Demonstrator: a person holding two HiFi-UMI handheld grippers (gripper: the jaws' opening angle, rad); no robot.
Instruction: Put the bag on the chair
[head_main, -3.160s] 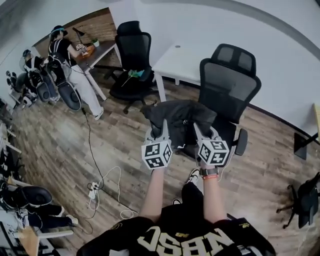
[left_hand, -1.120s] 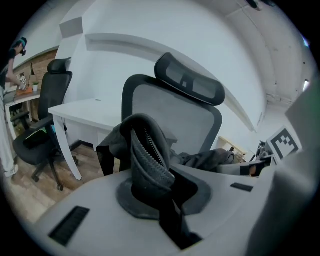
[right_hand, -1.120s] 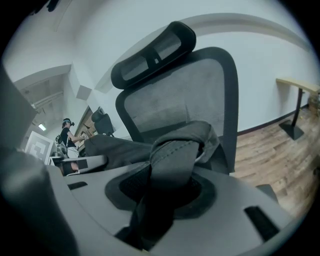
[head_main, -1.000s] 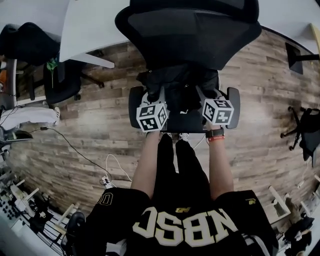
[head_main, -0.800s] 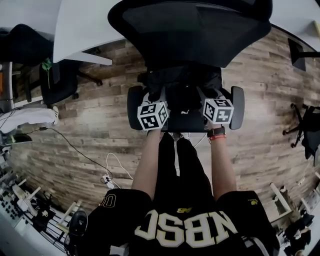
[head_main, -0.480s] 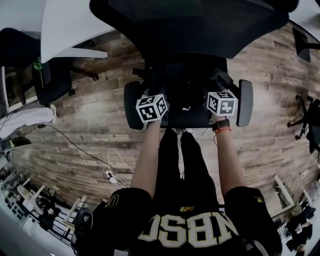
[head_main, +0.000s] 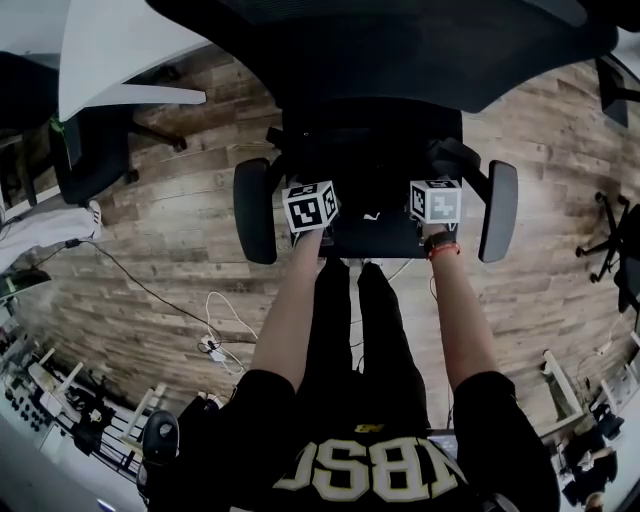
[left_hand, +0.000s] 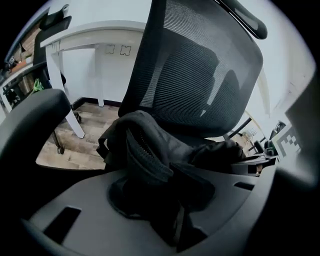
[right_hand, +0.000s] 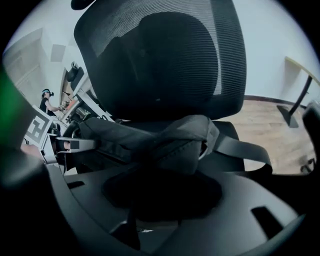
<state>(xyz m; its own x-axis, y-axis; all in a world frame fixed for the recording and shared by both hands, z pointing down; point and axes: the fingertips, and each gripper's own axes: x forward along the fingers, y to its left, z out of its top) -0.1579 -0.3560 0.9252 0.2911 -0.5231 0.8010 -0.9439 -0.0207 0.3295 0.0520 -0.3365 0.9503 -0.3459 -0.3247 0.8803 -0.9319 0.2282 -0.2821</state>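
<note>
Already resting on the seat of the black mesh office chair: slumped black fabric bag. At the seat's front, left gripper and right gripper opening, bag fabric between jaws. Probably left: pulling both clear.

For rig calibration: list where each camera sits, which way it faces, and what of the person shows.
Head view: on the person's head, facing steeply down at the chair; forearms, legs, shirt, left claw and right claw show.
Left gripper view: on the left claw, facing the backrest over the bag; its opening jaws straddle bag fabric.
Right gripper view: on the right claw, likewise; opening jaws straddle bag fabric.
Shared: both gripper views show the bag on the chair.
</note>
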